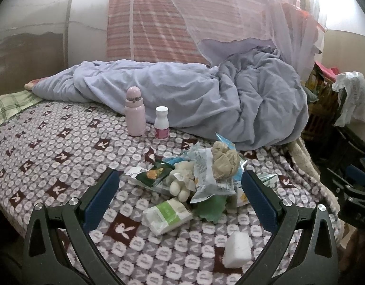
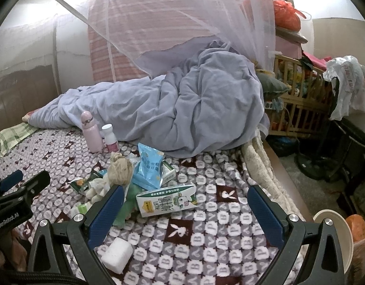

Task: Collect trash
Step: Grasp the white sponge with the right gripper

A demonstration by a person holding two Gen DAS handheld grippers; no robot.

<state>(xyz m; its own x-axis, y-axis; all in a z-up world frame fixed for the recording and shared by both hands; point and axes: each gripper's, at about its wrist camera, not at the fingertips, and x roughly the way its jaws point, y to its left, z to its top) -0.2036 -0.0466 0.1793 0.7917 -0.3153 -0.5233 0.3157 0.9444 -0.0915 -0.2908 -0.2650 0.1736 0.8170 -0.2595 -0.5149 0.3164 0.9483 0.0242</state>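
A heap of trash lies on the patterned bed cover (image 1: 51, 156): a beige crumpled wad (image 1: 224, 163), a pale blue snack wrapper (image 1: 206, 178), a dark green packet (image 1: 154, 174), a green-and-white tissue pack (image 1: 167, 216) and a white foam block (image 1: 238, 249). My left gripper (image 1: 180, 185) is open and empty, hovering just before the heap. In the right wrist view a green-and-white carton (image 2: 168, 199) lies beside the blue wrapper (image 2: 150, 166), the wad (image 2: 120, 168) and the foam block (image 2: 117, 251). My right gripper (image 2: 186, 199) is open and empty, with the carton between its fingers' line.
A pink bottle (image 1: 135, 114) and a white pill bottle (image 1: 161, 123) stand behind the heap. A rumpled lilac duvet (image 1: 206, 95) fills the back of the bed. A wooden crib (image 2: 298, 99) and clutter stand right of the bed; a white bowl (image 2: 336, 235) is at lower right.
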